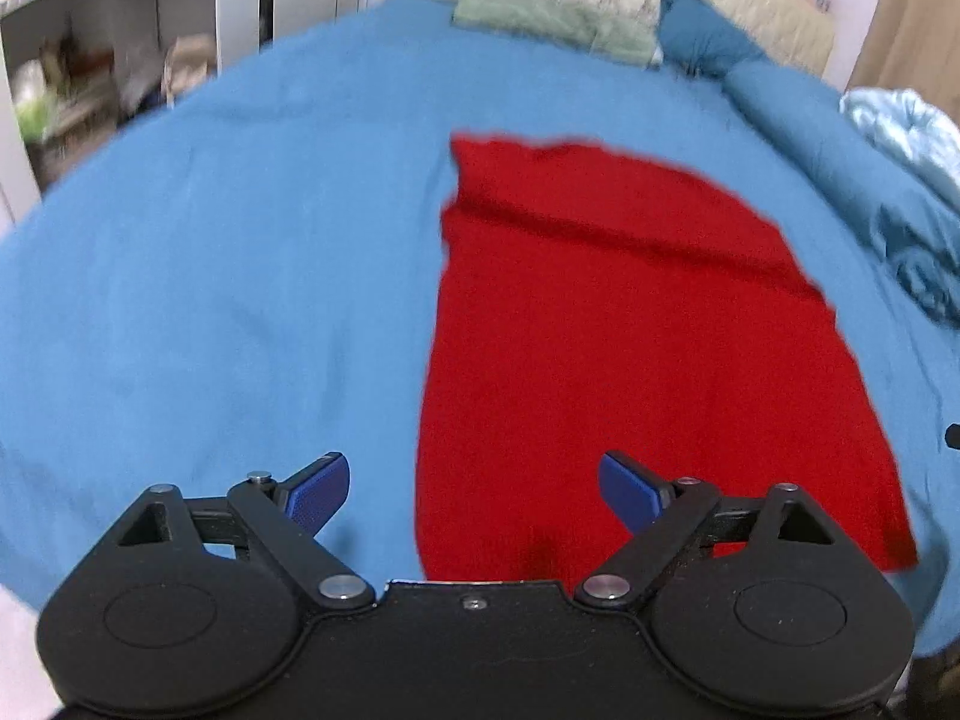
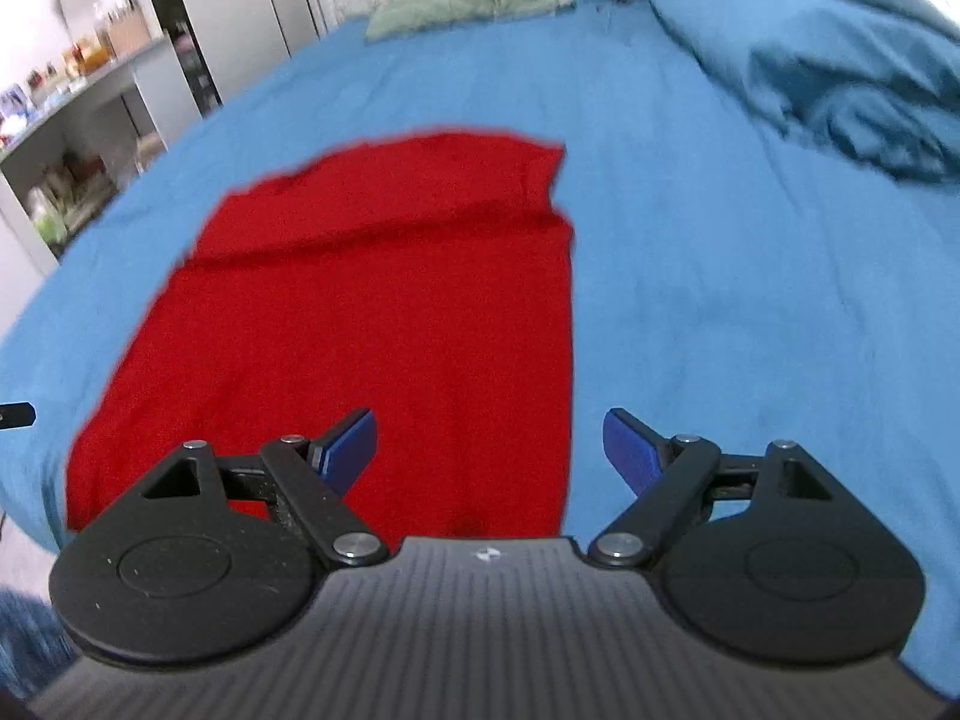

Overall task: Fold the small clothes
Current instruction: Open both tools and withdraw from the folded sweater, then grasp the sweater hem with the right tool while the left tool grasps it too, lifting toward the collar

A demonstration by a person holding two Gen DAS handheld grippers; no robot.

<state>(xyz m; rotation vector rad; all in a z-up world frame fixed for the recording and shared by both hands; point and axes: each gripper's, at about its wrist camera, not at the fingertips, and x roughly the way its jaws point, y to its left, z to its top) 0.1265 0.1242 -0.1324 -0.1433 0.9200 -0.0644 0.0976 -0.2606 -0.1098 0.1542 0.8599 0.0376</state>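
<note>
A red garment [image 1: 630,330] lies flat on the blue bed sheet [image 1: 240,270], with a fold crease across its far part. In the left wrist view it fills the right half. My left gripper [image 1: 474,489] is open and empty, hovering over the garment's near left edge. In the right wrist view the red garment [image 2: 390,312] fills the left and middle. My right gripper [image 2: 489,450] is open and empty over the garment's near right edge, on the blue sheet [image 2: 720,300].
A green pillow [image 1: 552,24] and a blue pillow [image 1: 702,36] lie at the bed head. A bunched blue duvet [image 2: 840,60] lies at the right. Shelves with clutter [image 2: 72,120] stand beyond the bed's left side.
</note>
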